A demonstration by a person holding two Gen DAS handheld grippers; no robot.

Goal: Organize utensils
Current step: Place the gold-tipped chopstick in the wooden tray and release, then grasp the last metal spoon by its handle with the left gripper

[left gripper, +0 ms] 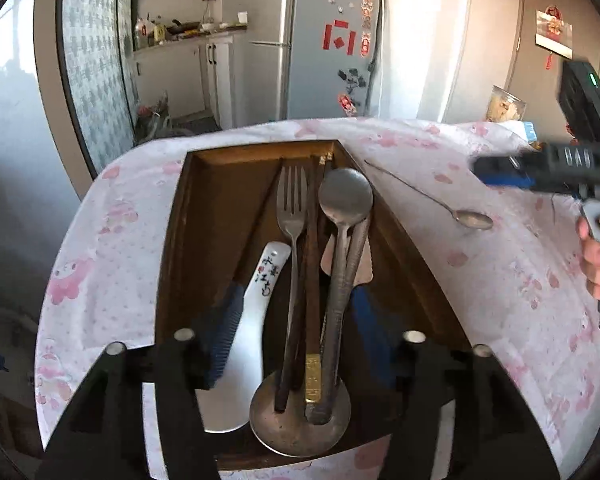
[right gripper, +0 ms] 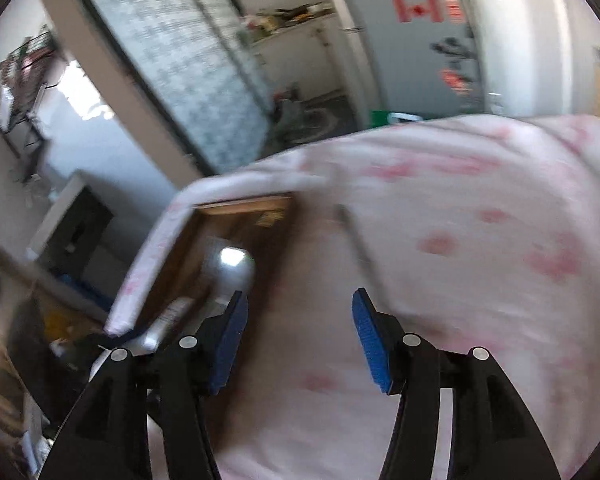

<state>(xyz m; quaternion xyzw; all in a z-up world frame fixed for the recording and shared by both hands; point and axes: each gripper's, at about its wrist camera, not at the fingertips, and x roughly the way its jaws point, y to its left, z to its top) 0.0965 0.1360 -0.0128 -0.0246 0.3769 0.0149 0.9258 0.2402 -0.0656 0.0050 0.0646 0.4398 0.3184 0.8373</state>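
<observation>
A brown wooden tray (left gripper: 204,208) lies on the pink-flowered tablecloth. In it lie a fork (left gripper: 291,208), a large metal spoon (left gripper: 344,200), a white ceramic spoon (left gripper: 256,300), dark chopsticks (left gripper: 310,280) and a metal ladle (left gripper: 296,420). My left gripper (left gripper: 296,320) is open, its blue pads either side of the utensils, low over the tray. A small thin spoon (left gripper: 474,220) lies on the cloth right of the tray. My right gripper (right gripper: 298,344) is open and empty above the cloth; it shows blurred in the left wrist view (left gripper: 500,172). The tray (right gripper: 240,208) and the thin spoon's handle (right gripper: 358,244) appear blurred ahead of it.
A jar (left gripper: 504,104) and a blue-white packet (left gripper: 528,130) stand at the table's far right edge. A fridge (left gripper: 324,40) and kitchen cabinets (left gripper: 180,72) lie beyond the table. The table's left edge (right gripper: 148,264) drops off beside the tray.
</observation>
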